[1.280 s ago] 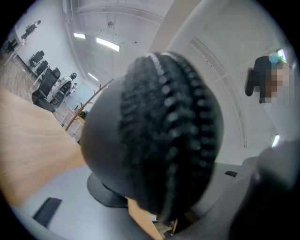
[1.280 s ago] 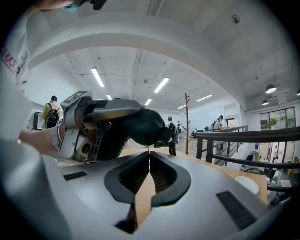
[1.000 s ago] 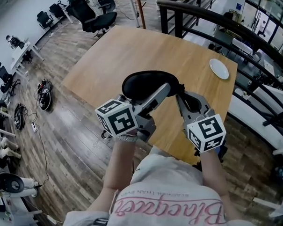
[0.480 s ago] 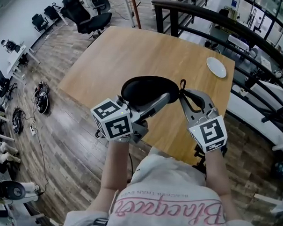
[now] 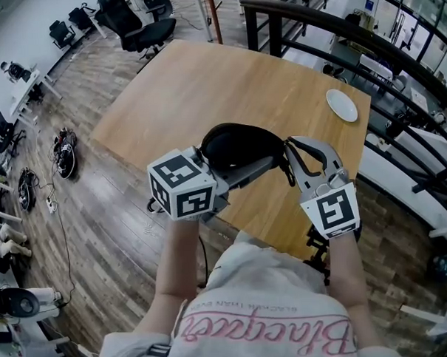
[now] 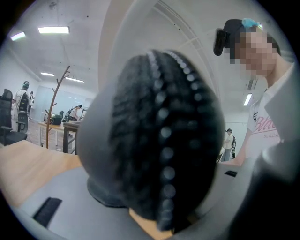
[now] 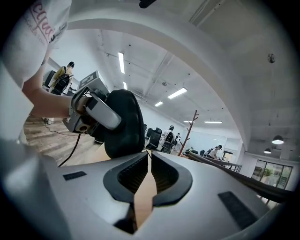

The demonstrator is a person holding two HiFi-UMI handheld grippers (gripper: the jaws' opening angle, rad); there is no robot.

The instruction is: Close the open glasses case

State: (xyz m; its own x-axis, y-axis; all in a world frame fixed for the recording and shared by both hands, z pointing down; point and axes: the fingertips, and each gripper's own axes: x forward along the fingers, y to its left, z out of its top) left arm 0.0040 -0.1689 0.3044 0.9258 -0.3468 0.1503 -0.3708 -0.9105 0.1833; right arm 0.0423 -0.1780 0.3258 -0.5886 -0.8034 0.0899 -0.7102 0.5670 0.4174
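above the near edge of the wooden counter (image 5: 205, 86), the left tongs (image 5: 266, 165) were clamped on the black glasses case (image 5: 240, 145), whose row of pale beads faced that tongs' camera. just to its right, the right tongs (image 7: 149, 161) had just been opening and stood a narrow slit apart, with nothing pressed between the pads and the counter showing through the gap. a white plate (image 5: 342, 106) lay near the counter's far right corner, well apart
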